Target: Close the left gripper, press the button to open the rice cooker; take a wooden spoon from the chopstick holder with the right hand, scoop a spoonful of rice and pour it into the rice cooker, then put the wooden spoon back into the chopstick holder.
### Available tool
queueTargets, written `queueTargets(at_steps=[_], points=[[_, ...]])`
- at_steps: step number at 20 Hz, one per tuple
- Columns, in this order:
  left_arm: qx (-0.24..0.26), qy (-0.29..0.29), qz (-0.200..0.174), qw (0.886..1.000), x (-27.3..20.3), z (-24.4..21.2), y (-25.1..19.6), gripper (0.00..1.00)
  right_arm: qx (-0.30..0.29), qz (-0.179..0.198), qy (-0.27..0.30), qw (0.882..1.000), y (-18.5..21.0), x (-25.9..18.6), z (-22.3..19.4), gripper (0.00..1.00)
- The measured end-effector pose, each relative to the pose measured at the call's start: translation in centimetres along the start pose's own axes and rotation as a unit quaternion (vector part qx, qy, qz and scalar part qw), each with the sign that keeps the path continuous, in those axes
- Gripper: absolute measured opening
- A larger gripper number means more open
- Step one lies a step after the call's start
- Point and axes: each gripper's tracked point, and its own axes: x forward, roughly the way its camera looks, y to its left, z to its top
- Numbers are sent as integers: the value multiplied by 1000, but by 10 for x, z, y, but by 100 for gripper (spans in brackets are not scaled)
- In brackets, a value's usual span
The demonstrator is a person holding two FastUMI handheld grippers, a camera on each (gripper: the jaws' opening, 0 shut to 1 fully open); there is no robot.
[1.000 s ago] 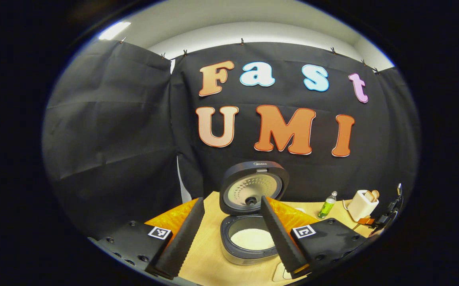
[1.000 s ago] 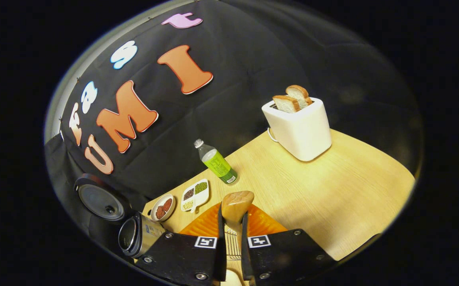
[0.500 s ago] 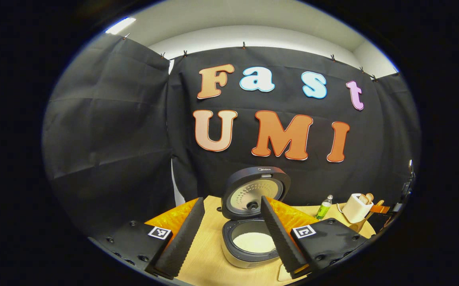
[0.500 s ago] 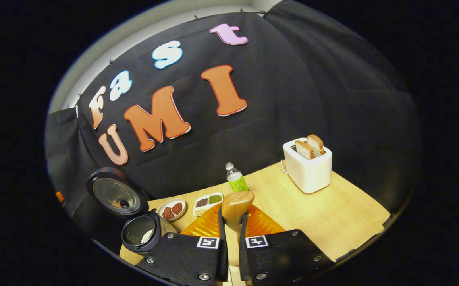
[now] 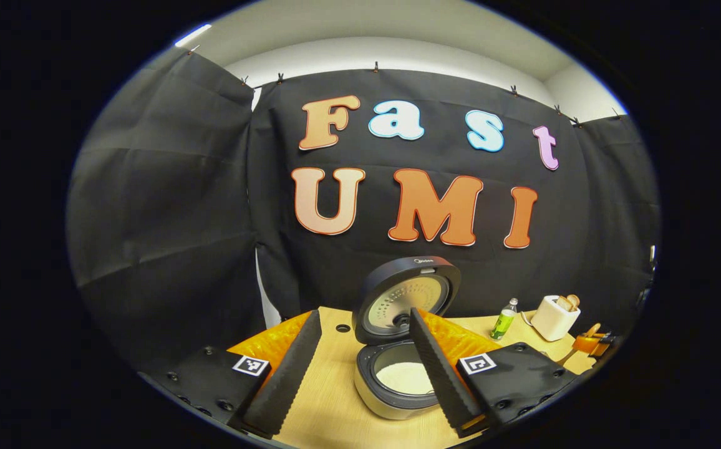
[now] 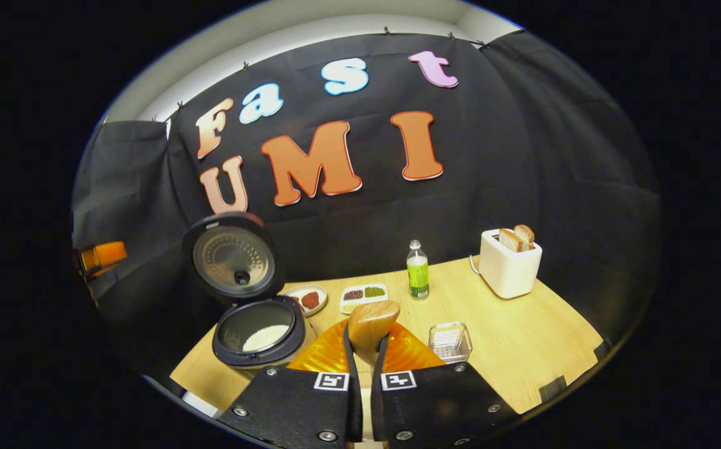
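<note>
In the left gripper view, my left gripper is spread wide and holds nothing. The cooker sits dead ahead between the two fingers, lid swung up and back, white rice lying in the pot. Far off to the right of this gripper I catch the right gripper near the table's edge, past the bottle and toaster. The left has nothing more to do here, as I judge it.

In the right gripper view, my right gripper is clenched on the spoon: both fingers pinch the handle, and the bowl of the spoon stands up just beyond the fingertips, its long axis running straight forward along the fingers. I cannot tell whether rice is left in the bowl. The cooker lies ahead and to the left of this gripper, open, with rice in it, so I take the pouring as done. What matters now is the holder: the clear mesh box sits just ahead and to the right of the fingers, close by, much nearer than the cooker. The right gripper is the one beside it; the left gripper shows far off at the left edge. My next move, I reckon, is a short swing to the right and a tip of the spoon downward so it drops in. The dishes lie farther ahead, out of the way.
</note>
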Motion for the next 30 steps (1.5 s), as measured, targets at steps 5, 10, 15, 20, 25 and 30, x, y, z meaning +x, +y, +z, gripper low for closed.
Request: queueTargets(at_steps=[5, 10, 15, 20, 25, 30], points=[[15, 7, -8, 1000, 1, -7, 17, 95, -58, -59, 36, 996, -7, 6, -57, 4], [10, 17, -12, 1000, 6, -15, 29, 95, -77, -99, 66, 990, -9, 14, -102, 5], [7, 21, -19, 1000, 14, -19, 31, 95, -34, -161, 57, 985, -14, 11, -109, 5], [0, 33, -32, 999, 21, -30, 25, 95, -2, -173, 56, 983, 3, 5, -116, 5], [-5, 39, -32, 999, 23, -35, 29, 95, 93, -164, 61, 980, 14, 4, -117, 5], [-14, 43, -33, 998, 22, -36, 30, 92, 185, -123, 49, 974, 31, 13, -114, 4]])
